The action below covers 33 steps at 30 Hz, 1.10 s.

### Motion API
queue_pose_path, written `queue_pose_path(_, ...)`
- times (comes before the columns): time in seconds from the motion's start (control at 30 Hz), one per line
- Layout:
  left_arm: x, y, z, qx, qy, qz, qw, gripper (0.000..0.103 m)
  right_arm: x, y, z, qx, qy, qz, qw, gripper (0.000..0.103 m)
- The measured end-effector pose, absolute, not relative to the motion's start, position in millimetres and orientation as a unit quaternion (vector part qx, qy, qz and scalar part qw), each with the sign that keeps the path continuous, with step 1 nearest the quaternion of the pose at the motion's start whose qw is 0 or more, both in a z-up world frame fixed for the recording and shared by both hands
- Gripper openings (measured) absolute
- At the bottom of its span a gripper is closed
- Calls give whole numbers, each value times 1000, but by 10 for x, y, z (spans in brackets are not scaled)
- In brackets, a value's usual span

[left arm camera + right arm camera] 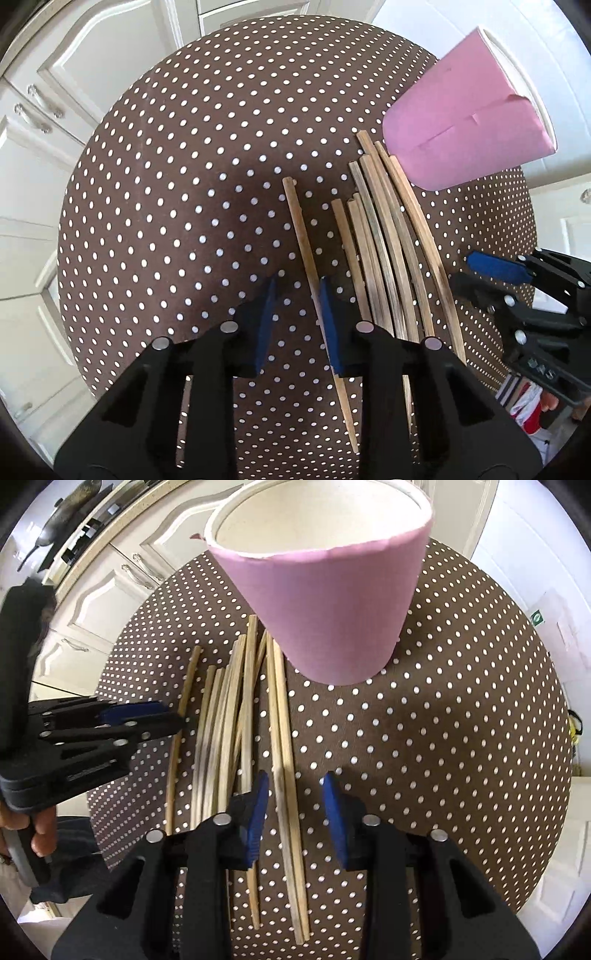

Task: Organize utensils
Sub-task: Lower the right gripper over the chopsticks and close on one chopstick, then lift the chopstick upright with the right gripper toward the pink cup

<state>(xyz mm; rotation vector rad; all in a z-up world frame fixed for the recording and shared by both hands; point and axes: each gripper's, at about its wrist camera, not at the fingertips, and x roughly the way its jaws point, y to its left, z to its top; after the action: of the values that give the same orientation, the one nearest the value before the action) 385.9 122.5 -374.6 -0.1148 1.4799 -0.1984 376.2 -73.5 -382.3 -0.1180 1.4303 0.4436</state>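
Note:
Several wooden chopsticks [384,254] lie side by side on a round table with a brown polka-dot cloth [184,206]. A pink cup [465,118] with a white inside stands behind them, empty as far as the right wrist view [325,602] shows. My left gripper [295,295] is open, low over the leftmost single chopstick [306,266]. My right gripper [295,786] is open above the rightmost pair of chopsticks [282,738]. Each gripper shows in the other's view: the right [491,273] and the left [147,716].
White kitchen cabinets [44,122] stand behind the table. A counter with a pan [62,517] runs at the far left in the right wrist view. The table's edge [554,738] curves close on the right.

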Motion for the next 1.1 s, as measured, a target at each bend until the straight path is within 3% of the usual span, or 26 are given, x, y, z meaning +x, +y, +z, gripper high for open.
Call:
queue_pose_path(0.57, 3588, 1126, -3785, -25, 685, -81, 723, 23, 3828, -112, -4108, -160, 636, 199, 728, 18)
queue_pose_path(0.6, 3595, 1118, -3756, -22, 684, -80, 725, 23, 3797, -94, -4117, -159, 635, 201, 728, 14)
queue_pose_path(0.63, 3596, 1100, -3756, -21, 683, -80, 726, 23, 3807, -81, -4129, -154, 639, 205, 726, 4)
queue_pose_path(0.73, 3599, 942, -3767, -33, 679, -86, 728, 9, 3778, -60, -4128, -142, 644, 215, 721, 4)
queue_pose_path(0.93, 3475, 850, -3587, -53, 657, -116, 743, 6, 3662, -97, -3984, -85, 642, 236, 724, 4)
queue_pose_path(1.1, 3402, 729, -3124, -34, 618, -156, 770, 6, 3519, -159, -3682, -41, 616, 251, 746, 4)
